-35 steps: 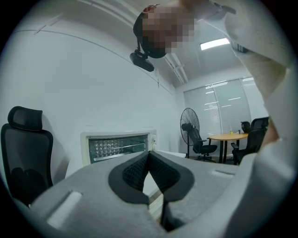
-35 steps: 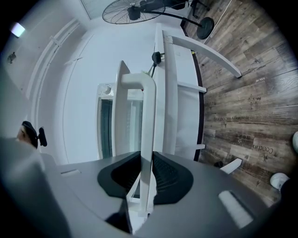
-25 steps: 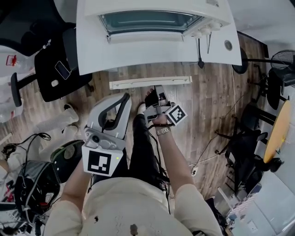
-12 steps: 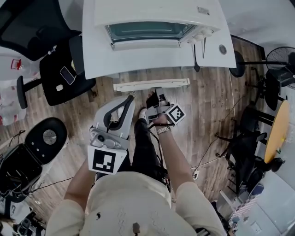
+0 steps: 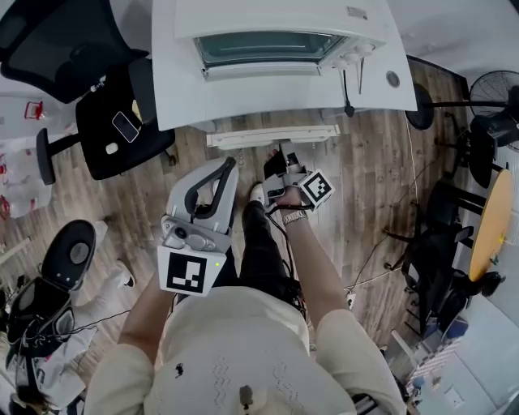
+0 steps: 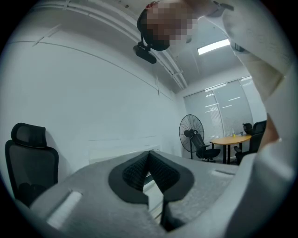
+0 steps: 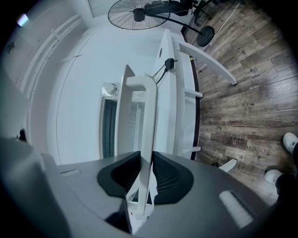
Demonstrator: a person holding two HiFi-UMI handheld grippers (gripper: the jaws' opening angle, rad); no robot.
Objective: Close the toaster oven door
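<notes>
The white toaster oven (image 5: pixel 276 14) stands on a white desk (image 5: pixel 203 101). Its glass door (image 5: pixel 268 47) faces me, with a long white handle (image 5: pixel 259 71) along the near edge. I cannot tell whether a gap remains at the door. My right gripper (image 5: pixel 277 156) is rolled on its side and hangs in front of the desk, well short of the oven. In the right gripper view its jaws (image 7: pixel 146 160) stand partly open, and the handle (image 7: pixel 139 116) and door glass (image 7: pixel 109 135) line up beyond the gap. My left gripper (image 5: pixel 229 164) is held beside it, shut and empty (image 6: pixel 149 155).
A white crossbar (image 5: pixel 272 136) joins the desk legs just ahead of the right gripper. A black office chair (image 5: pixel 105 154) with a phone on its seat stands at the left. A fan (image 5: pixel 495 89), another chair and a round table edge (image 5: pixel 491 219) are at the right. Cables run across the wooden floor.
The head view has shifted a little over the floor. My left gripper has come up slightly. The right gripper stays in front of the desk, and the oven door looks the same.
</notes>
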